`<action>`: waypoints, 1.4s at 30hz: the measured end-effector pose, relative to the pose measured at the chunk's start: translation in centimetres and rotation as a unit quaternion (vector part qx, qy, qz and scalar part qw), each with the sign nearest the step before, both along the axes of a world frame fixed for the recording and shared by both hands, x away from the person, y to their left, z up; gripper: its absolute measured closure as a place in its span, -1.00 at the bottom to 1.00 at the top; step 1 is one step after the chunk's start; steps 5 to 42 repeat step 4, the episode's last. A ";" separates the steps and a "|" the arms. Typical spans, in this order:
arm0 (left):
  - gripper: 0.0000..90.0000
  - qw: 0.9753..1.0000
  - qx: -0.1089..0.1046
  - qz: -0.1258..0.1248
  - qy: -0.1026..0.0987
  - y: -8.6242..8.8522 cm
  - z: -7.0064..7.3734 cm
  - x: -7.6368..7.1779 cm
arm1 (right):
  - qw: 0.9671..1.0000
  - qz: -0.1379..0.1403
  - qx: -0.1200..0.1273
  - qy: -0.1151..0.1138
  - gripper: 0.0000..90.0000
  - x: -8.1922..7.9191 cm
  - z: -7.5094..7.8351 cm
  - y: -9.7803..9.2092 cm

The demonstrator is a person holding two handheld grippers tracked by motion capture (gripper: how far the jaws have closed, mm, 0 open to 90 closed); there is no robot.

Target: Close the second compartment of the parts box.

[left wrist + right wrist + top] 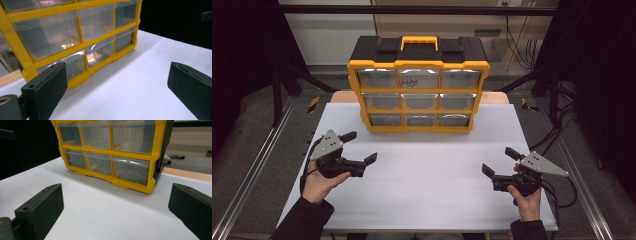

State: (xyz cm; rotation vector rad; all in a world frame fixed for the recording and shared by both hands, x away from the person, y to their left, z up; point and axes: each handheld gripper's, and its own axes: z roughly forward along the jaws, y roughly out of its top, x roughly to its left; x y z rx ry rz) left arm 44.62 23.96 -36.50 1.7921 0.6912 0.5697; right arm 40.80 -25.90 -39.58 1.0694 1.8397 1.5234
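Observation:
A yellow and black drawer organizer (418, 85) with clear drawers stands upright at the far middle of the white table (422, 175); small metal parts show in its top middle drawer (411, 82). My left gripper (360, 147) hovers open at the left, held in a hand, its jaws empty and aimed toward the organizer (75, 42). My right gripper (500, 161) is open at the right near the front, also empty, facing the organizer (112, 155). Both stand well short of the drawers.
Bare white tabletop lies between the grippers and the organizer. Metal rails (252, 170) run along both sides of the table, and cables (557, 135) trail off to the right. A black carry handle framed in yellow (419, 43) tops the organizer.

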 end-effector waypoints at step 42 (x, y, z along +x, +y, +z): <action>-0.96 1.000 -0.007 0.006 0.003 0.5 -0.9 -0.2 | 1.000 0.001 0.001 0.000 -0.99 0.0 0.0 -0.1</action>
